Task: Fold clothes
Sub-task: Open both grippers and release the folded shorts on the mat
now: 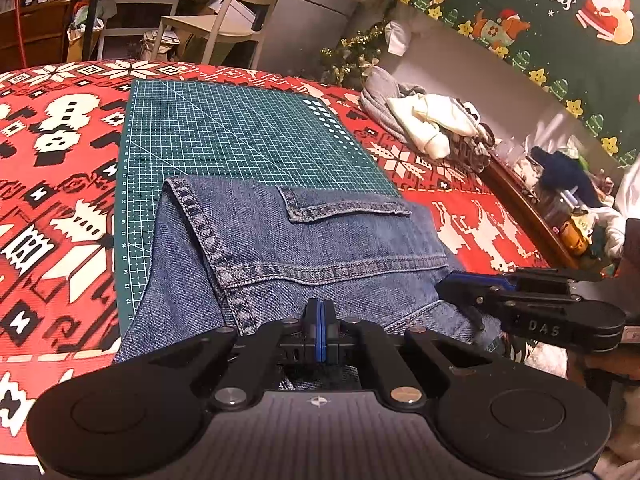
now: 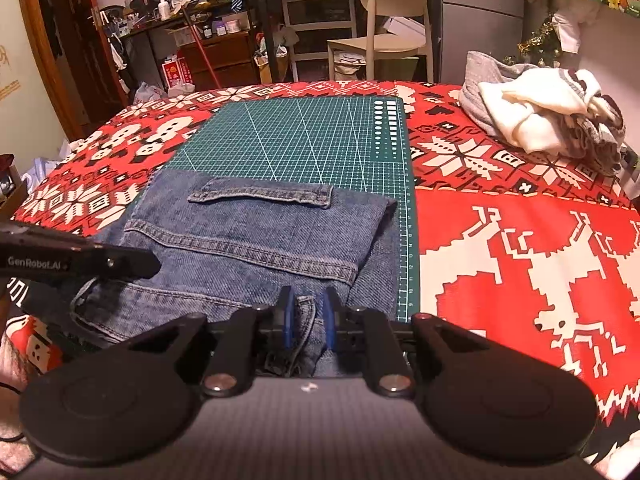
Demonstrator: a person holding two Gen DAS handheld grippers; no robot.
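Observation:
Blue denim jeans (image 1: 304,240), folded into a thick stack with a pocket flap on top, lie on the near part of the green cutting mat (image 1: 240,132). My left gripper (image 1: 319,310) hovers low over their near edge. Its blue pads are pressed together and no cloth shows between them. In the right wrist view the jeans (image 2: 256,236) fill the near centre. My right gripper (image 2: 308,306) is at their near edge, its blue pads closed around a raised fold of denim. The right gripper (image 1: 452,284) also shows from the side, and so does the left gripper (image 2: 132,264).
A red patterned cloth (image 2: 520,264) covers the table. A heap of grey and white clothes (image 2: 540,116) sits at the far right. A cluttered wooden tray (image 1: 560,208) stands past the right edge. A chair (image 2: 384,32) and shelves stand behind the table.

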